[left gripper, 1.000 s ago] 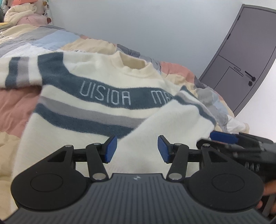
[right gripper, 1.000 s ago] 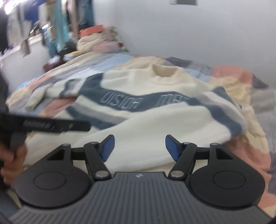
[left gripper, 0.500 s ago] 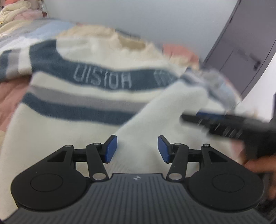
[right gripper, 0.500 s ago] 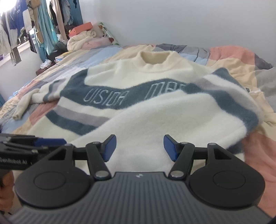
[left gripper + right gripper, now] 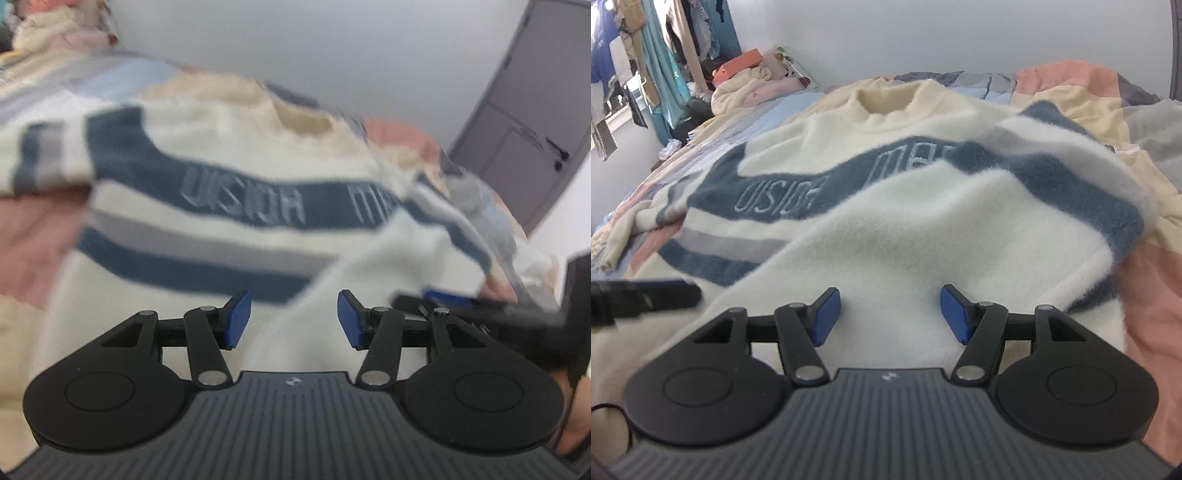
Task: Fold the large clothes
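Over the bed (image 5: 1145, 96), I am holding both my left hand-held gripper (image 5: 293, 319) and right hand-held gripper (image 5: 890, 314) parted, empty, above the striped cream sweater (image 5: 905, 221).

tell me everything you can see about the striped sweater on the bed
The sweater is a fluffy cream knit with dark blue and grey bands and pale lettering across the chest stripe. It lies face up on a patchwork quilt, round collar at the far end. One sleeve is folded across its front; the other trails out flat onto the quilt. Neither gripper grips it.
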`<action>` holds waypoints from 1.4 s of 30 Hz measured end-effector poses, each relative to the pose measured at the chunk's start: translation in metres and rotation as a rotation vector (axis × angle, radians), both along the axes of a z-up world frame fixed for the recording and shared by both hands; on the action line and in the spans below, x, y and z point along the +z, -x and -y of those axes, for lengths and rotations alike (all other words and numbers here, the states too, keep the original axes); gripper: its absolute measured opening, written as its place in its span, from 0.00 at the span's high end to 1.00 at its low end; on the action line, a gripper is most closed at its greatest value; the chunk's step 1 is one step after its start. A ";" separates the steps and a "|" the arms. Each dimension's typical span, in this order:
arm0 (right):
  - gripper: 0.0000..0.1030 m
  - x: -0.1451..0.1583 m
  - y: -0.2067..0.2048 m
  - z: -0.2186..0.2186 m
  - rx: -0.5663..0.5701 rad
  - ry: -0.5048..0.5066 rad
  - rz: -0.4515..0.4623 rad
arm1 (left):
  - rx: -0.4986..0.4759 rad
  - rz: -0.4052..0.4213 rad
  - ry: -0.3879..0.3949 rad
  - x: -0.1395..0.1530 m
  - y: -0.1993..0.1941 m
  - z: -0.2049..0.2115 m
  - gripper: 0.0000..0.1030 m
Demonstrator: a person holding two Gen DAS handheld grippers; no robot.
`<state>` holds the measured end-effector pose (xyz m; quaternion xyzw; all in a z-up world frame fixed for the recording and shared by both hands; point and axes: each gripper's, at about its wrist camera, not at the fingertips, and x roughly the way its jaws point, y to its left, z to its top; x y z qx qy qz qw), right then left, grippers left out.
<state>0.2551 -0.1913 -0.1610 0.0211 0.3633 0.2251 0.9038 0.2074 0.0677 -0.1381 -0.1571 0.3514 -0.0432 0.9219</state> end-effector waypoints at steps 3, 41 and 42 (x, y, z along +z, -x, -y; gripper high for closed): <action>0.40 0.004 0.003 0.003 -0.010 -0.015 -0.007 | 0.084 0.016 -0.050 0.012 0.001 -0.026 0.44; 0.36 0.010 -0.019 -0.011 -0.034 -0.005 0.011 | 0.360 -0.117 -0.654 0.097 -0.033 -0.277 0.86; 0.37 0.011 -0.018 -0.010 -0.035 -0.007 0.010 | 0.363 -0.083 -0.624 0.121 -0.035 -0.270 0.86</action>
